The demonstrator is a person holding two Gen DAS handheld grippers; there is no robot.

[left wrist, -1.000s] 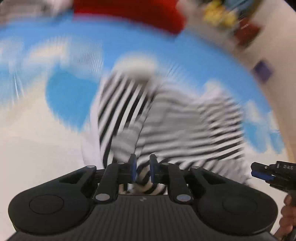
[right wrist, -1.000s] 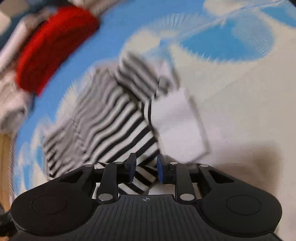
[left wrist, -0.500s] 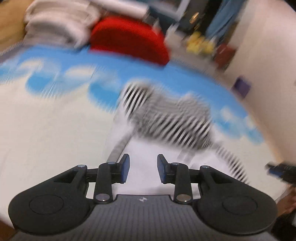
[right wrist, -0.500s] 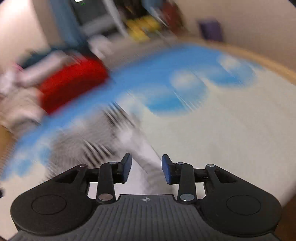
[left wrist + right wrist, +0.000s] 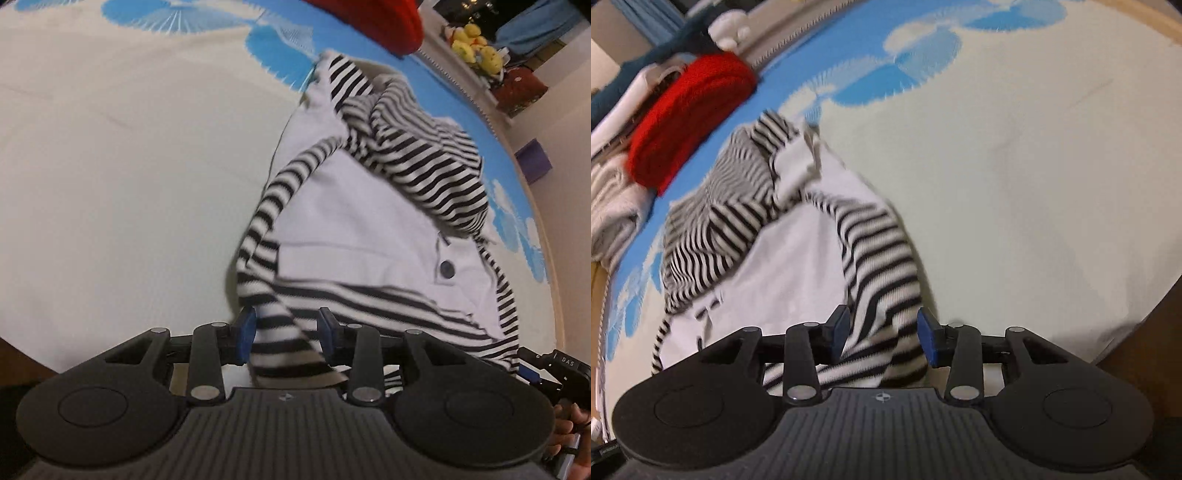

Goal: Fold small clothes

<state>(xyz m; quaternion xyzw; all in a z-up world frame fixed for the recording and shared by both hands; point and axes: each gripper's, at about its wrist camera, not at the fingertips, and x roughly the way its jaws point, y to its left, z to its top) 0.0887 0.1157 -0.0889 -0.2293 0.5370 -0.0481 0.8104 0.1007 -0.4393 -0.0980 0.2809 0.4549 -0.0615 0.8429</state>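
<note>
- The small black-and-white striped garment with white panel (image 5: pixel 354 206) lies rumpled on the cream bedsheet with blue flowers (image 5: pixel 129 147), below the red knit bundle (image 5: pixel 687 114).
- Left gripper (image 5: pixel 284 334) and right gripper (image 5: pixel 882 334): jaws have just been opening, spread, striped hem between, unpinched.
- Likely hem just released; next, regrip for a fold.

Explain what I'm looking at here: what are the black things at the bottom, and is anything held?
Each picture comes from a camera on a hand-held gripper, looking along its two blue-padded fingers. One view shows the left gripper, the other the right gripper. On the white-and-blue cloth lies a small black-and-white striped garment, crumpled, not yet folded. A red folded item sits beyond it. Both grippers' jaws have just been opening; striped fabric lies between the pads, but they no longer press on it. Nothing is held.
</note>
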